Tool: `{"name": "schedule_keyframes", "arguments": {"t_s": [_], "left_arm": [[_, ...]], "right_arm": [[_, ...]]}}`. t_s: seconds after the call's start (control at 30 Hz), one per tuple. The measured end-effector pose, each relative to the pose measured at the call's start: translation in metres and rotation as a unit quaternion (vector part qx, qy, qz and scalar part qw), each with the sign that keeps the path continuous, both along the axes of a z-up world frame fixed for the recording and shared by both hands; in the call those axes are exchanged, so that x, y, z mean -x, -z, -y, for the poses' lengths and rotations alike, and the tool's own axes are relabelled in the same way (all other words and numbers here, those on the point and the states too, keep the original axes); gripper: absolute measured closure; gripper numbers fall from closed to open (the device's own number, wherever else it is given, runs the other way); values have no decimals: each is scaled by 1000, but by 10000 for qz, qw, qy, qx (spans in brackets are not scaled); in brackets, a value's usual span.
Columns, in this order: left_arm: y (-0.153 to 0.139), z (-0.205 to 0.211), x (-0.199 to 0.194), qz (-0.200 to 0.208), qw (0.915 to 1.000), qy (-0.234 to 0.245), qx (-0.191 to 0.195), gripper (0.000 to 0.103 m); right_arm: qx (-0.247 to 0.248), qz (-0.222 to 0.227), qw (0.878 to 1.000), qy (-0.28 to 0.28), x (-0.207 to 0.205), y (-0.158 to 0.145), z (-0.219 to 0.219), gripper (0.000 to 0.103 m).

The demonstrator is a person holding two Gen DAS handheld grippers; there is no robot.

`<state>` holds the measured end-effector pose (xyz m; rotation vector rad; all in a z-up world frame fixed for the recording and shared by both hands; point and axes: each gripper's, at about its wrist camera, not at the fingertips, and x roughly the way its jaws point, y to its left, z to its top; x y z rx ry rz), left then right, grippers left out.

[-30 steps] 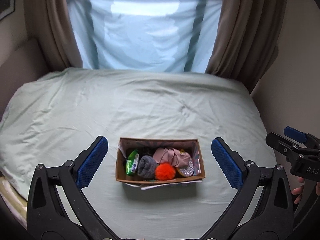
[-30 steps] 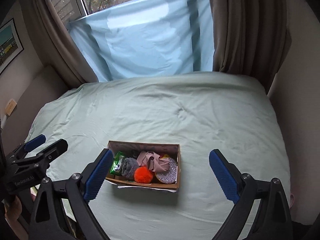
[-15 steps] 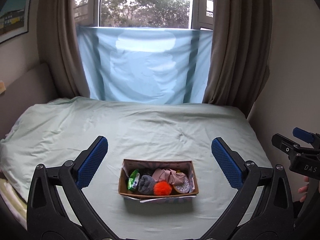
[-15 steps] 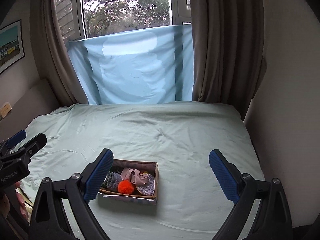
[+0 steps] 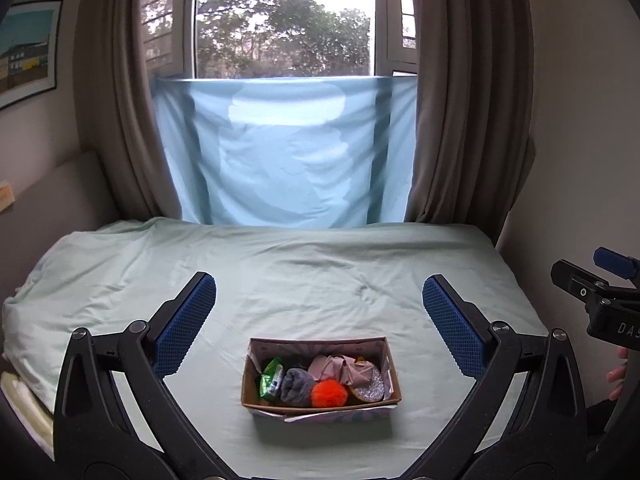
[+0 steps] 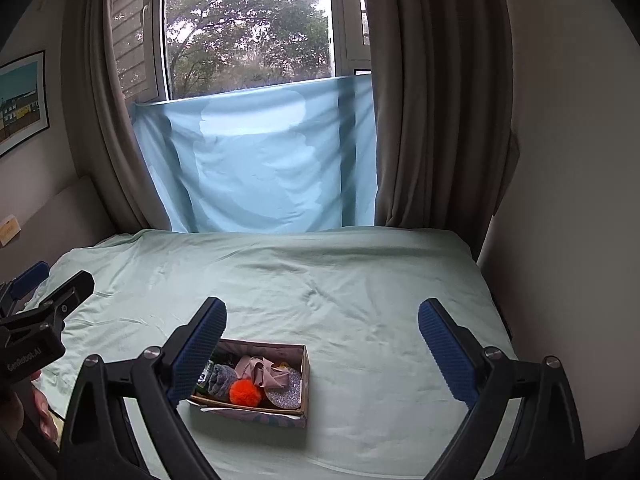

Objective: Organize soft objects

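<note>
A small cardboard box sits on the pale green bed near its front edge. It holds an orange pom-pom, a grey rolled sock, a pink cloth, a green packet and a silver glitter piece. My left gripper is open and empty, held above and behind the box. My right gripper is open and empty, to the right of the box.
The bed fills the middle, with a wall close on its right. A blue sheet hangs over the window between brown curtains. A headboard stands at left.
Both grippers have pulled back and tilted up from the box, so it looks smaller and more of the window shows. The box's contents have not moved.
</note>
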<state>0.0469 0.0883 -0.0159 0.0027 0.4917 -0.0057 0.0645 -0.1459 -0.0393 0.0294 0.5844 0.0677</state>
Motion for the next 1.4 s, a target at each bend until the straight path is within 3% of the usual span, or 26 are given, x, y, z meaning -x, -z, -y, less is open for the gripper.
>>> {"name": "schedule_keyframes", "arguments": {"t_s": [1.4], "left_arm": [[6,-2,13,-113,9999,40,-9,0]], "right_arm": [[7,90,9997,228,10,-2,3,7]]}}
